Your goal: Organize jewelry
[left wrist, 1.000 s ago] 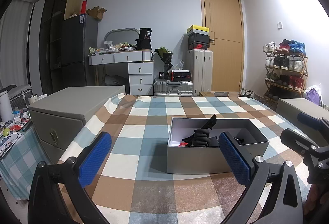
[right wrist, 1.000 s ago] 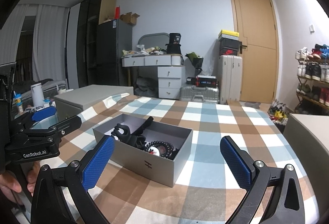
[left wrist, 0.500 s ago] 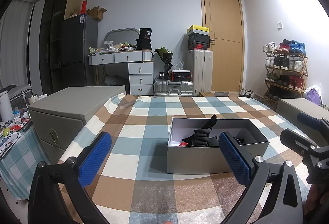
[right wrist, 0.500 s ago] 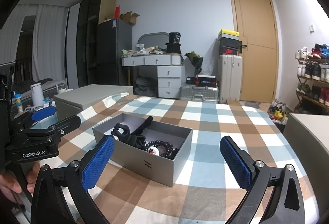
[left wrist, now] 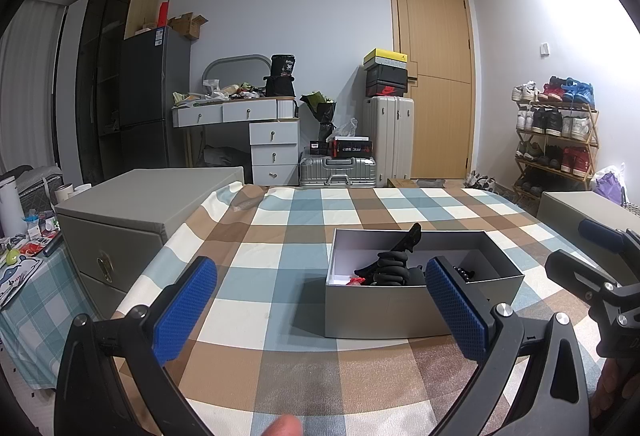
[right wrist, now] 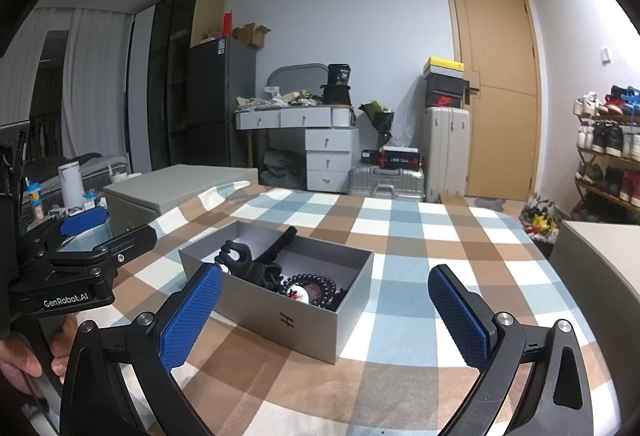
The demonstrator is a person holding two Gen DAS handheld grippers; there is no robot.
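Right wrist view: lidless grey box (right wrist: 296, 312) holds black beads (right wrist: 308, 282); both claws gape apart, empty.

Barely anything moved over the last second, honestly. The one real change is in my left wrist view — a fingertip (left wrist: 285, 427) has crept into the very bottom edge of the picture, low between the two blue pads. Half a second ago only a sliver of it showed there, and a second ago none. From the right wrist view, nothing looks shifted.
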